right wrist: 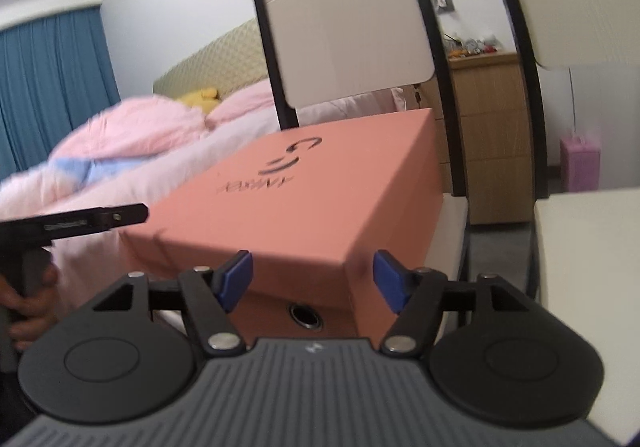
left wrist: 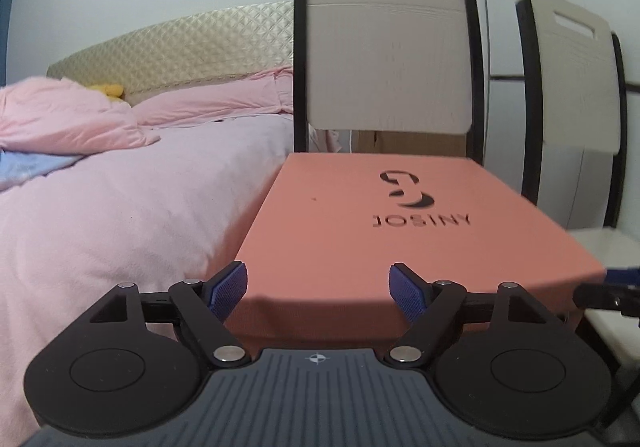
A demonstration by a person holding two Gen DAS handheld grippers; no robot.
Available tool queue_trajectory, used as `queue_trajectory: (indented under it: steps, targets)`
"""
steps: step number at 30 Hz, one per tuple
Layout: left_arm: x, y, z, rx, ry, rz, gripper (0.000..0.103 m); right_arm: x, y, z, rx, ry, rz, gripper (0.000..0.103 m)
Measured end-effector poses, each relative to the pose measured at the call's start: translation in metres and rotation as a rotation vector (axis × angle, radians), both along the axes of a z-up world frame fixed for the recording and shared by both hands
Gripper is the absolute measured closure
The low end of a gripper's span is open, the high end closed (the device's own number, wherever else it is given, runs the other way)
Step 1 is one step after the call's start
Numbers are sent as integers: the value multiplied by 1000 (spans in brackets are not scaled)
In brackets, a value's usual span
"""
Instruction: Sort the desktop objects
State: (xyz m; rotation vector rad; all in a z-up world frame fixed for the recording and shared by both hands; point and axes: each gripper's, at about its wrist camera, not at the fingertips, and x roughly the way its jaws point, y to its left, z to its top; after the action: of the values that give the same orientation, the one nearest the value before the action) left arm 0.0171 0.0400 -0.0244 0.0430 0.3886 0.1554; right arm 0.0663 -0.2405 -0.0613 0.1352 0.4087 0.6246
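Note:
A salmon-pink shoe box (left wrist: 400,231) with a black JOSINY logo sits closed on a chair seat. My left gripper (left wrist: 318,287) is open, its blue pads at the near edge of the lid, nothing between them. In the right wrist view the same box (right wrist: 312,199) shows corner-on, with a round hole in its near side. My right gripper (right wrist: 312,281) is open, its pads on either side of the box's near corner, gripping nothing. The left gripper's finger (right wrist: 96,221) shows at the box's left edge; the right gripper's tip (left wrist: 608,289) shows at the box's right.
The box rests on a chair with a beige back (left wrist: 388,55); a second chair (left wrist: 576,79) stands to its right. A bed with pink bedding (left wrist: 120,187) lies left. A wooden dresser (right wrist: 488,127) and pink bin (right wrist: 580,163) stand behind. A white surface (right wrist: 588,267) is at right.

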Motion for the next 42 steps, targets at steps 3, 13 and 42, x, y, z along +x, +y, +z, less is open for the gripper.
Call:
queue_trajectory:
  steps: [3, 13, 42]
  targets:
    - [4, -4, -7, 26, 49, 8, 22, 2, 5, -5, -22, 15, -24, 36]
    - [22, 3, -13, 4, 121, 45, 34, 3, 18, -10, 0, 55, -64, 50]
    - [-57, -3, 27, -69, -217, -16, 0, -66, 12, 36, 57, -171, -189, 32]
